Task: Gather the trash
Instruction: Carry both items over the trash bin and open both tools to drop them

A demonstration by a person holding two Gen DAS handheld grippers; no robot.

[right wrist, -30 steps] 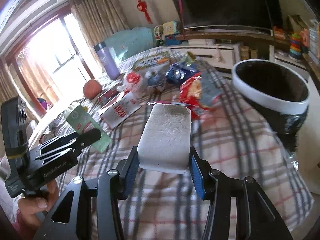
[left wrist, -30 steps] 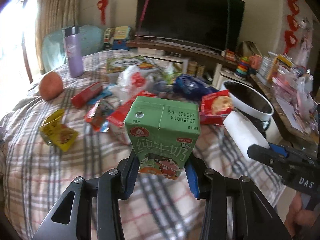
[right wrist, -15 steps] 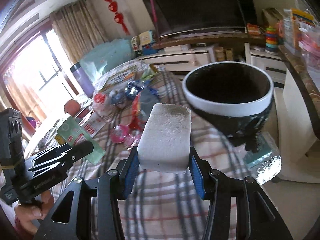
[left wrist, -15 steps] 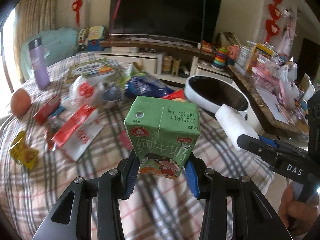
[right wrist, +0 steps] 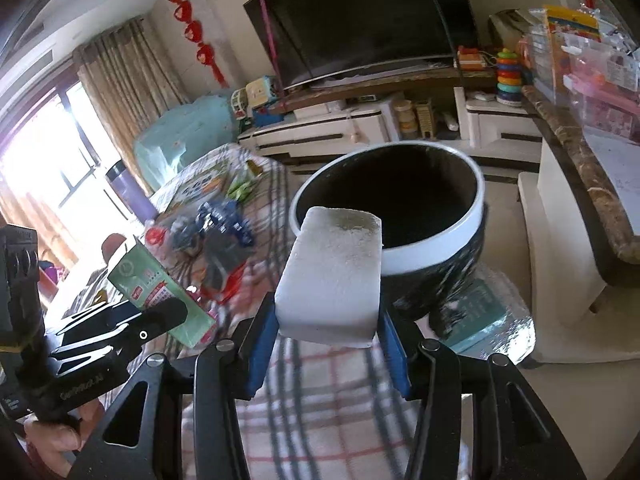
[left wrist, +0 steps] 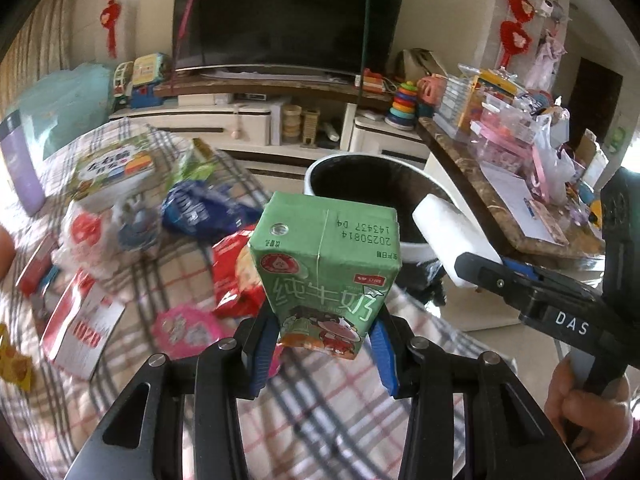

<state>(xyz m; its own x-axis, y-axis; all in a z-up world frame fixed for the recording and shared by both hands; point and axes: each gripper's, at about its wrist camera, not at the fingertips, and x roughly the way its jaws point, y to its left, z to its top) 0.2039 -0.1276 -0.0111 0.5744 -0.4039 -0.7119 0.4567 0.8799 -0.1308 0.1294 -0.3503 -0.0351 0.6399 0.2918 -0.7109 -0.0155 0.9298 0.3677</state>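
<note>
Both tongs loaded, carrying trash toward the bin.

Our left gripper (left wrist: 322, 354) is clenched on the lower part of a green milk carton (left wrist: 326, 270), held upright over the plaid table (left wrist: 320, 412); our right gripper (right wrist: 326, 354) is clamped across the near end of a white foam block (right wrist: 332, 272), its far end right in front of the bin's (right wrist: 436, 250) white rim. We judge the carton light and stiff-sided but crushable if empty, so side faces low down are the right hold; the foam looks very light, soft, grippy. Bin mouth is wide and open, off the table edge; a counter (right wrist: 580, 160) stands to its right and wrappers (left wrist: 236, 280) lie left, so the clear path is straight ahead.
</note>
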